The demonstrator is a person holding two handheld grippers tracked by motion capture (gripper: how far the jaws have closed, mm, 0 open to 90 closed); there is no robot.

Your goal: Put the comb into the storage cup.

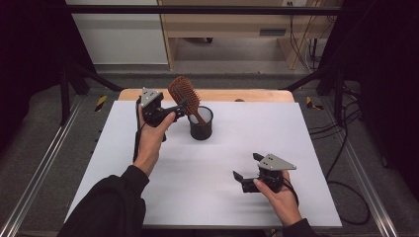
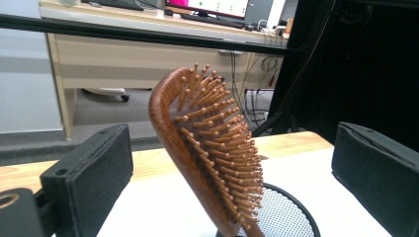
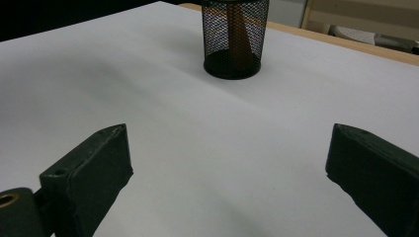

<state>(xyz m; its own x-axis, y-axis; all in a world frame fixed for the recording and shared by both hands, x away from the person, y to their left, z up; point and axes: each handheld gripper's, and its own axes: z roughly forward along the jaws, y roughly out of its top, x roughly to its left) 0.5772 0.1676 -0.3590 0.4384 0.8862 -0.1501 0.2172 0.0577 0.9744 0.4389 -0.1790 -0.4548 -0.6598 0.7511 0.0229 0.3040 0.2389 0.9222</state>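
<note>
Standing handle-down in the cup point(image 1: 201, 123), the brush point(image 1: 185, 94) leans toward the left gripper point(image 1: 179, 110), its head well above the rim. The cup is black mesh and sits on the white surface point(image 1: 222, 163), toward the far edge and left of centre.

In the left gripper view the fingers point(image 2: 89, 177) are spread wide, one to each side of the brush point(image 2: 207, 153) — neither pad touches it, and bare gaps show on both sides. The bristles face the right-hand finger, the smooth wooden back faces the left-hand one. Below the head, the cup point(image 2: 284, 215) shows its mesh rim at the bottom of the view. From the high view, this gripper is held up in the person's left hand point(image 1: 150, 140), level with the lower part of the brush head.

The right gripper point(image 1: 247, 173) rests low over the near right part of the surface, well apart from the cup. Its fingers point(image 3: 94, 168) are wide open too, with nothing between them but bare surface point(image 3: 222, 163). Farther off in the right gripper view stands the cup point(image 3: 232, 39), the brush handle point(image 3: 240, 37) visible through the mesh.
</note>
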